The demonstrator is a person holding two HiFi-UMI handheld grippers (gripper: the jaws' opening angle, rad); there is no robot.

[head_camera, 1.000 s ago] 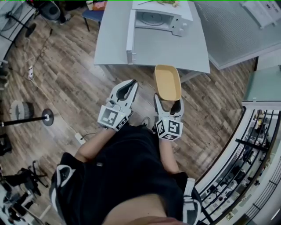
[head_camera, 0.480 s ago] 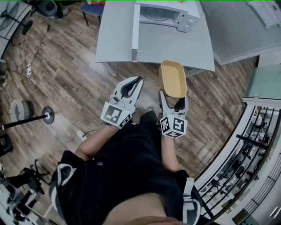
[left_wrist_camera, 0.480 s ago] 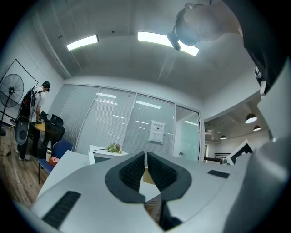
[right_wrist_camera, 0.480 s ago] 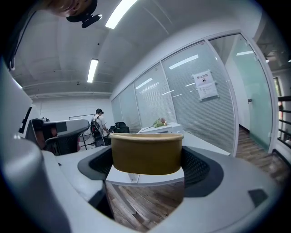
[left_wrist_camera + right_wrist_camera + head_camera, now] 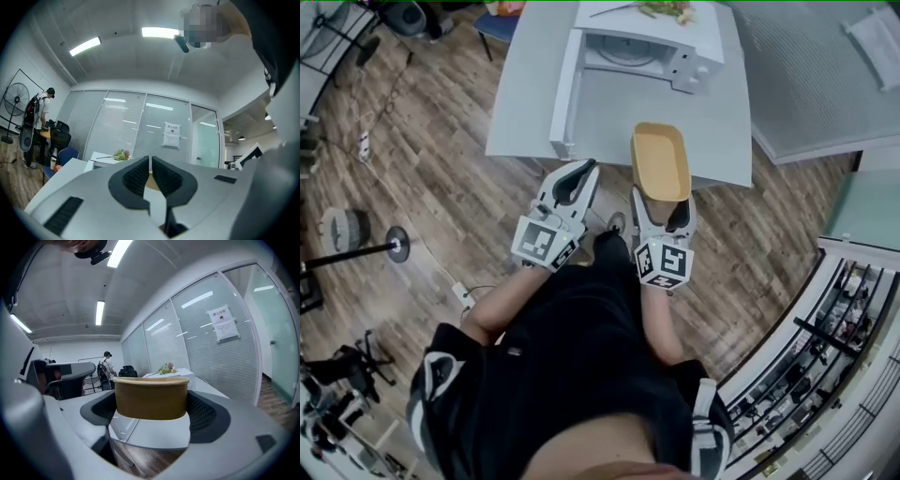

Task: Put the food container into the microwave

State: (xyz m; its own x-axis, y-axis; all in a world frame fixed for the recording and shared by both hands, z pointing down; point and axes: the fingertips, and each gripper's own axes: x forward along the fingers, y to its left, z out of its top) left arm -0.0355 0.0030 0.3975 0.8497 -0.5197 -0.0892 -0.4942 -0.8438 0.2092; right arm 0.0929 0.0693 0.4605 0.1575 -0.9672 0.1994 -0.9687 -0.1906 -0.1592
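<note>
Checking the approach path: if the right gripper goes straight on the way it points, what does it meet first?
Probably the microwave, near its open front, with the held food container leading the right gripper. It seems to clear the table; height is unclear.

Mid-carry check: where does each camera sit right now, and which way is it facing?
Head view: on the person's head, looking steeply down at the table, open microwave, left gripper and right gripper; torso and forearms show.
Left gripper view: on the left gripper, looking along shut jaws toward a glass wall; part of the person shows at the top.
Right gripper view: on the right gripper, looking along jaws clamped on the food container.
Shared: both gripper views catch the greens atop the microwave.
</note>
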